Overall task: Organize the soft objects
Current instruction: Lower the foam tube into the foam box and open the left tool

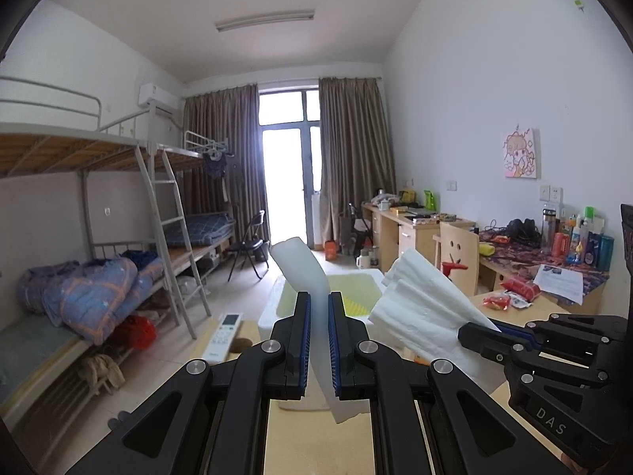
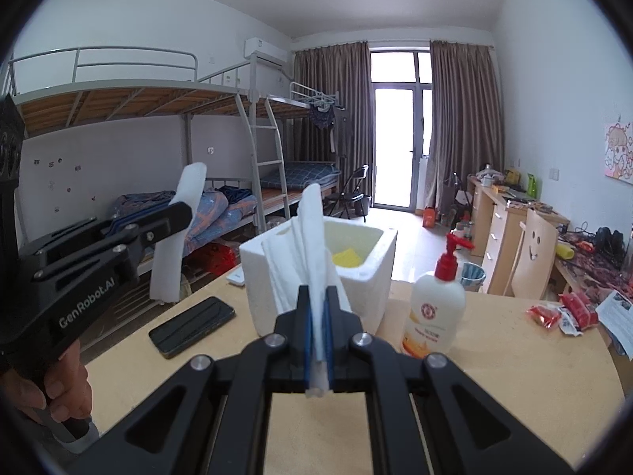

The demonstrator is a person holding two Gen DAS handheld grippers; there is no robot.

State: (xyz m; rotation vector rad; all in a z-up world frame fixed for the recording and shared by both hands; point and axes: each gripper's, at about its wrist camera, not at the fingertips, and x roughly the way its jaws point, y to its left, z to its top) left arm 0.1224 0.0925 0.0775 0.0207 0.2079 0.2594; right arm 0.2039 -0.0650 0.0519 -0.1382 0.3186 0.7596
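Note:
My left gripper [image 1: 318, 316] is shut on a white foam sheet [image 1: 300, 265] that sticks up between its fingers; it also shows in the right wrist view [image 2: 174, 245], held above the table's left edge. My right gripper [image 2: 318, 308] is shut on a folded white cloth [image 2: 312, 237], seen from the left wrist view [image 1: 419, 308] at the right. Both are held up in front of a white foam box [image 2: 368, 277] that has a yellow item [image 2: 347, 258] inside.
On the wooden table [image 2: 494, 356] are a black phone [image 2: 192, 326], a lotion pump bottle [image 2: 435, 316], red snack packets [image 2: 561, 312] and a white remote [image 1: 223, 336]. Bunk beds [image 2: 138, 118] stand left, desks [image 2: 510, 213] right.

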